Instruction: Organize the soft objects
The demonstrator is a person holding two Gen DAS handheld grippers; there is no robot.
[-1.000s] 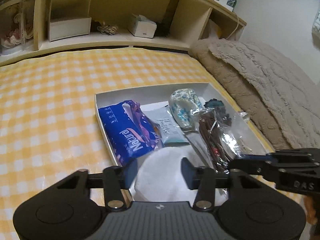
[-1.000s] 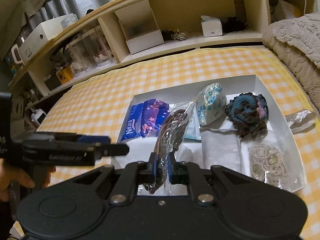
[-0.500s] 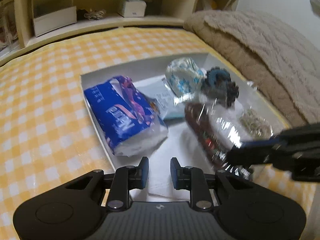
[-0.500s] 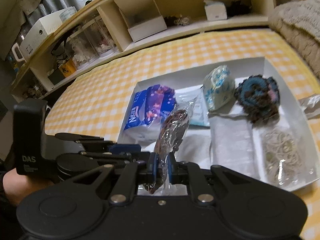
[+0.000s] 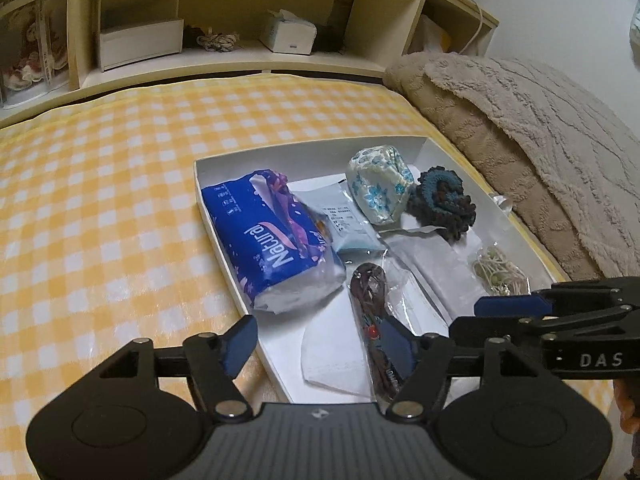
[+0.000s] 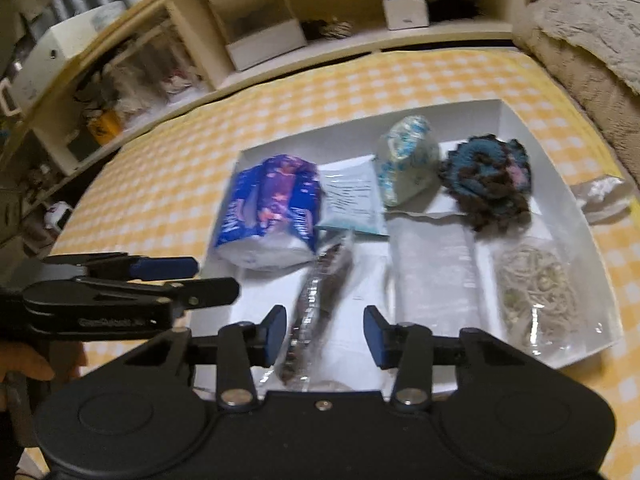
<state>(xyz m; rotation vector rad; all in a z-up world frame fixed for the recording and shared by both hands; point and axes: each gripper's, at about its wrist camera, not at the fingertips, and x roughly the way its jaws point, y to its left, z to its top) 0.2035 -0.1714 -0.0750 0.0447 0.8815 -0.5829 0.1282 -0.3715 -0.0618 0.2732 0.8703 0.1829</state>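
A clear bag of dark brown cords (image 6: 320, 304) is lying in a white tray (image 5: 224, 248), near the tray's front edge, between the blue tissue pack (image 5: 264, 236) and a flat clear packet (image 5: 428, 272). The bag is sitting between the pads of the right tool (image 6: 325, 336), whose jaws are opening and are not pressing on it; the left pad is just beside the bag, the right pad stands clear. The left tool (image 5: 318, 344) is hanging over the tray's front left corner, its jaws also opening and spread wide, with a white face mask (image 5: 336, 356) and the near end of the bag showing between them, nothing pinched.

Elsewhere in the tray, a pale blue sachet (image 5: 352, 228) is lying beside the tissue pack. A white pouch with blue flowers (image 5: 380, 188) is resting toward the back edge, and a crocheted teal and brown piece (image 5: 442, 200) is sitting just beside it near the back right corner. A bag of pale rubber bands (image 6: 536, 284) is lying along the right edge.

The tray is resting on a bed with a yellow checked cover (image 5: 100, 200). A beige fleece blanket (image 5: 540, 128) is heaped along the bed's right side, and wooden shelves (image 5: 240, 12) are running behind its head.
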